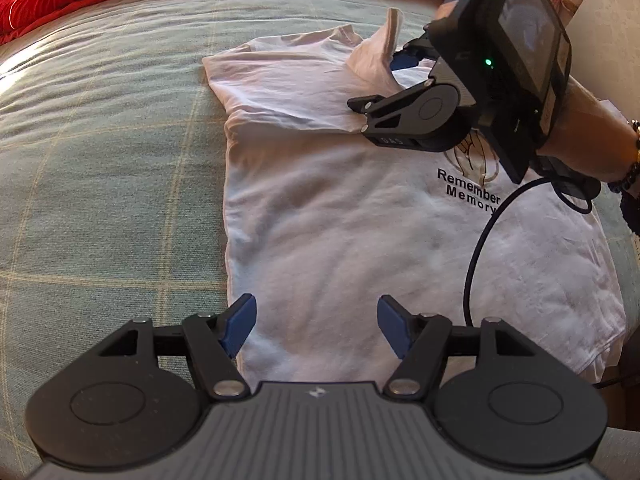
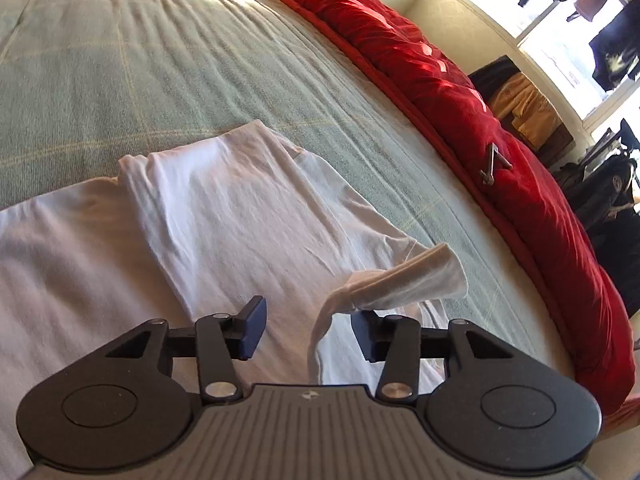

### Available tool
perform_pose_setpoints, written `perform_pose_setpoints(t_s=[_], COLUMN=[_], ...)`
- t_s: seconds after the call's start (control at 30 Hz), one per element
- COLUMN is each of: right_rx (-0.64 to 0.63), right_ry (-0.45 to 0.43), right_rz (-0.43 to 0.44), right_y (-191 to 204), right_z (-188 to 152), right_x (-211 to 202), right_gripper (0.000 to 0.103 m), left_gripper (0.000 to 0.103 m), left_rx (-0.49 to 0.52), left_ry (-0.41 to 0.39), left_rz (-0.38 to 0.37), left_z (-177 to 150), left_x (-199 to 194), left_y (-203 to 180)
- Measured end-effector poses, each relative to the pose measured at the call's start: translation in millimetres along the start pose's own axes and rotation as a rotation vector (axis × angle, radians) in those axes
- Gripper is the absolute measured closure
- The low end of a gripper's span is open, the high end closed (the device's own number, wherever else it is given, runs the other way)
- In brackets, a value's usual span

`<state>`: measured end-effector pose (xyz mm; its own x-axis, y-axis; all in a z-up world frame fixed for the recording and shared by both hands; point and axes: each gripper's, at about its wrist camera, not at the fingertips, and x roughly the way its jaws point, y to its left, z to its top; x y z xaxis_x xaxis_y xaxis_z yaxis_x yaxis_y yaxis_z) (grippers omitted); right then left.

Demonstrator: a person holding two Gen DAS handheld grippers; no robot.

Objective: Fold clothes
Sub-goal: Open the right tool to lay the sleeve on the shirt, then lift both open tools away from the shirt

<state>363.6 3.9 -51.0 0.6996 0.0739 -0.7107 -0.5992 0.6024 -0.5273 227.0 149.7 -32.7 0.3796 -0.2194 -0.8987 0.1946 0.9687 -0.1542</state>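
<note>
White cotton T-shirt [image 1: 340, 220] flat on green checked bedspread [image 1: 112, 160], left claw [image 1: 316, 324] wide above its hem, right claw [image 2: 308, 332] parted, sleeve [image 2: 400, 276] loose between its pads.

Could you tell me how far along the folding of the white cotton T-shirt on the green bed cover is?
Done: the white cotton T-shirt lies flat on the green bed cover, one side already folded inward over the chest. In hand: the right gripper stands open around the bunched sleeve, not pinching it. The left gripper hovers open over the hem. Left: laying that sleeve flat, folding the other side, then the hem up.
</note>
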Motion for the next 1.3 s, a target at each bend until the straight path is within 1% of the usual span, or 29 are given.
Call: perform_pose_setpoints(t_s=[0.1,0.17,0.2,0.23,0.4,0.57,0.7,0.8,0.87,0.97,1.1,1.13,1.23,1.3], right_rx=[-0.078,-0.093,-0.091,-0.084,-0.042,-0.008,0.069,0.146,0.204,0.313,0.446,0.471,0.532,0.562], right_ry=[-0.006,-0.014,-0.014,-0.013,-0.011,-0.013,0.026,0.069,0.098,0.135,0.160,0.171,0.221,0.206], right_rz=[-0.021,-0.019,-0.016,-0.012,0.017,0.048,0.052,0.017,-0.009,-0.052,-0.142,-0.160,-0.154,-0.150], right_y=[7,9,8,7,-2,-13,-33,-53,-67,-91,-120,-125,-135,-139], right_z=[3,4,4,4,3,-19,-50,-82,-104,-140,-188,-200,-235,-251], right_x=[-3,-5,-6,-7,-15,-37,-51,-60,-66,-78,-97,-98,-93,-89], right_gripper=[0.049,0.046,0.043,0.042,0.042,0.042,0.042,0.042,0.042,0.042,0.042,0.042,0.042,0.042], left_gripper=[0.036,0.036,0.036,0.036,0.036,0.036,0.036,0.036,0.036,0.036,0.036,0.036,0.035,0.035], left_rx=[-0.001,-0.001,-0.001,-0.002,-0.013,-0.012,-0.011,-0.005,0.022,0.104,0.201,0.209,0.206,0.198], left_ry=[-0.002,-0.003,-0.002,-0.002,0.001,0.002,-0.004,-0.015,-0.028,-0.055,-0.114,-0.125,-0.157,-0.172], left_rz=[-0.002,-0.001,-0.001,0.000,0.008,0.028,0.037,0.021,0.001,-0.028,-0.081,-0.102,-0.161,-0.196], left_z=[-1,-2,-3,-4,-5,-2,8,23,37,63,104,115,143,160], left_x=[-1,-1,-1,-1,-2,-5,-4,-2,3,13,29,33,49,61], left_y=[-2,-3,-4,-4,-4,-3,-8,-18,-31,-59,-105,-117,-149,-170])
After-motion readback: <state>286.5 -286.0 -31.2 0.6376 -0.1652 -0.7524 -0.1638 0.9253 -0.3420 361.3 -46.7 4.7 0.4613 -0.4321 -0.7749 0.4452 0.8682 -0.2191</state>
